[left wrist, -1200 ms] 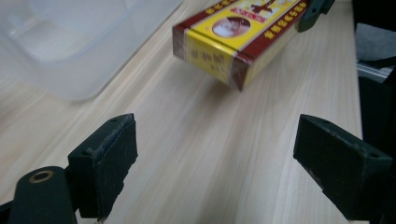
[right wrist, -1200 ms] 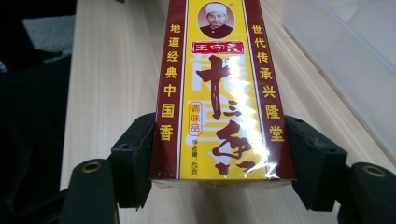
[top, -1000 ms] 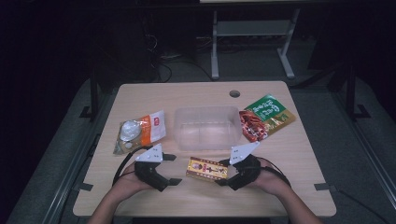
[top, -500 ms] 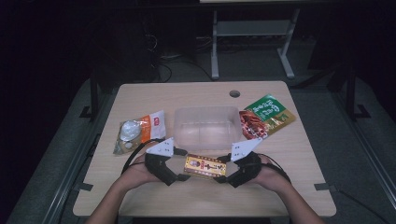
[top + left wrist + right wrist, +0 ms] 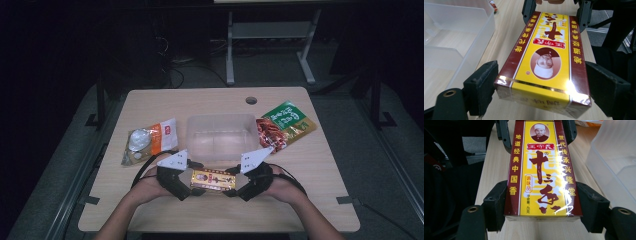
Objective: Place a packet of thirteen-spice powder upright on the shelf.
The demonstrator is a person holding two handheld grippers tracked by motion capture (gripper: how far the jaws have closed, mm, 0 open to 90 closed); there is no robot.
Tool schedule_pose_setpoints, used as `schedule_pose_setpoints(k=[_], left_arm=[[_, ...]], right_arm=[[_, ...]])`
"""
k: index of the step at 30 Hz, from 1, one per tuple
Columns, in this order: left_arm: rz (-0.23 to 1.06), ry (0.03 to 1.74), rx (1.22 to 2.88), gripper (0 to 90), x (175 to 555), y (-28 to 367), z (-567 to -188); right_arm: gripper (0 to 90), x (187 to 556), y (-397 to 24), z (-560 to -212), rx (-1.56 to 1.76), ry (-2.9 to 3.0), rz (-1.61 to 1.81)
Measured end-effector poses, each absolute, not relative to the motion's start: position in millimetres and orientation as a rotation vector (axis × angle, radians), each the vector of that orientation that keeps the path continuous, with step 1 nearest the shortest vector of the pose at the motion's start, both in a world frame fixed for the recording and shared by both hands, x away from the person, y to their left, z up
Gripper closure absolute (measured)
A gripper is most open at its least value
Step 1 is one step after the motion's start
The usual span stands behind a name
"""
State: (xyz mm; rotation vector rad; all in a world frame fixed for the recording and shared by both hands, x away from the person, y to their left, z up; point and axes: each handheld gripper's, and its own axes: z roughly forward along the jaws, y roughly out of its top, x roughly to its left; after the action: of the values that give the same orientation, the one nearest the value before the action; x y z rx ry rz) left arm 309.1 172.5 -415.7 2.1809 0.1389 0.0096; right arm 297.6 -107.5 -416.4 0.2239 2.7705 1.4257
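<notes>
A yellow and maroon box with printed characters lies lengthwise between my two grippers near the table's front edge. My left gripper is shut on its left end, and in the left gripper view both black pads press the sides of the box. My right gripper is shut on the right end. In the right gripper view the box runs away from me, its sides clamped by my pads. The opposite gripper's jaws show at the far end in each gripper view.
A clear plastic container stands just behind the box, seen also at the side in the gripper views. An orange and white packet lies to its left, a red and green packet to its right.
My left gripper has moved right from beside the box onto its left end and taken hold of it. The right gripper and the box have stayed put.
</notes>
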Motion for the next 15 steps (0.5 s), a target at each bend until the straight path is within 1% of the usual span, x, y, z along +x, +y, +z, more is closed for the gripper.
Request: schedule_pose_setpoints(k=[2, 6, 9, 15], left_arm=[[-0.002, 0.136, 2.185, 18.5, 308.5, 172.4, -416.2], [-0.007, 0.131, 2.18, 19.5, 308.5, 172.0, -416.3], [-0.016, 0.124, 2.186, 22.5, 308.5, 172.4, -416.7], [-0.015, 0.119, 2.181, 23.6, 308.8, 172.6, -417.3]], right_arm=[[32.0, 298.1, -106.2, -416.4, 0.223, 2.764, 1.427], [32.0, 297.8, -104.1, -416.8, 0.215, 2.771, 1.431], [32.0, 298.0, -102.1, -417.6, 0.208, 2.769, 1.428], [32.0, 298.7, -102.3, -417.7, 0.186, 2.759, 1.428]])
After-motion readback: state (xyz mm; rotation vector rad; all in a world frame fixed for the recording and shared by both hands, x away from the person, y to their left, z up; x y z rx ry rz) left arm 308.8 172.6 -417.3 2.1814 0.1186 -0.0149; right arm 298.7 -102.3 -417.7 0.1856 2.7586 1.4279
